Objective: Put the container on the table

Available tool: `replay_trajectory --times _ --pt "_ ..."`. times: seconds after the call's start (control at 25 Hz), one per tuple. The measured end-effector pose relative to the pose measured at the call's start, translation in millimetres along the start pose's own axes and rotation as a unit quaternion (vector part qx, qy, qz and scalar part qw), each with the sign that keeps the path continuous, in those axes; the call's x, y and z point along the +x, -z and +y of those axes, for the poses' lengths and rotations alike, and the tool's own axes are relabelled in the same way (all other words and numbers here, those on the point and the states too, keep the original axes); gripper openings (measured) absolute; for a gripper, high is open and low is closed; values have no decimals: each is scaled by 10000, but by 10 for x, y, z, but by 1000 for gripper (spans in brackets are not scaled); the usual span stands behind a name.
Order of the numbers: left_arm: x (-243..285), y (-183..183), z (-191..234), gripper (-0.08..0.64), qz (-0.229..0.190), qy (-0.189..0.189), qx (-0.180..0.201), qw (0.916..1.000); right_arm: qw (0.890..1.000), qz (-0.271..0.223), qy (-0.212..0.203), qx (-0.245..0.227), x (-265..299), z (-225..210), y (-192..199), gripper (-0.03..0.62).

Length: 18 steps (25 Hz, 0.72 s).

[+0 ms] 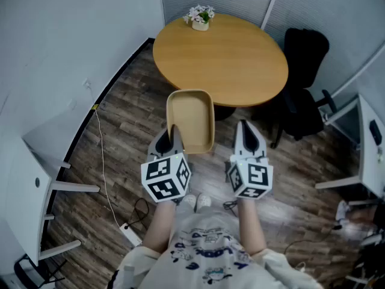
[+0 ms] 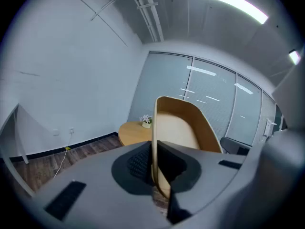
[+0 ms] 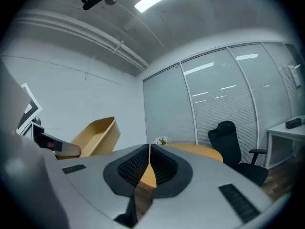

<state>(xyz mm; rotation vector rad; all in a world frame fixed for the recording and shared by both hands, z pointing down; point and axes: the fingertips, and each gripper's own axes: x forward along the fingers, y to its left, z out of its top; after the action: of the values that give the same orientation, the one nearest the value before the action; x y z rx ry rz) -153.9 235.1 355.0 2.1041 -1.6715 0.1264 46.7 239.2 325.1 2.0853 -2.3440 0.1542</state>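
Observation:
A tan, rounded-rectangular container point(image 1: 191, 119) hangs in the air over the floor, just short of the near edge of the round wooden table point(image 1: 222, 59). My left gripper point(image 1: 173, 131) is shut on the container's near-left rim. In the left gripper view the rim of the container point(image 2: 178, 128) runs between the pads of the left gripper point(image 2: 153, 161), with the table point(image 2: 131, 132) beyond. My right gripper point(image 1: 245, 128) is to the container's right, apart from it. In its own view the right gripper point(image 3: 149, 151) is shut with nothing in it, and the container point(image 3: 95, 135) shows at left.
A small flower pot point(image 1: 200, 17) stands at the table's far edge. A black office chair point(image 1: 304, 83) is right of the table. A white desk point(image 1: 370, 143) lies at far right and a white shelf point(image 1: 30, 173) at left. A power strip with cable point(image 1: 129, 233) lies on the floor.

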Motion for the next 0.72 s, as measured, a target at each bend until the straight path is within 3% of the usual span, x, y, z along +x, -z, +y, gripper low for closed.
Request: replay_trajectory --times 0.72 --pt "259 11 -148 15 22 -111 -24 9999 9999 83 -116 89 210 -214 62 11"
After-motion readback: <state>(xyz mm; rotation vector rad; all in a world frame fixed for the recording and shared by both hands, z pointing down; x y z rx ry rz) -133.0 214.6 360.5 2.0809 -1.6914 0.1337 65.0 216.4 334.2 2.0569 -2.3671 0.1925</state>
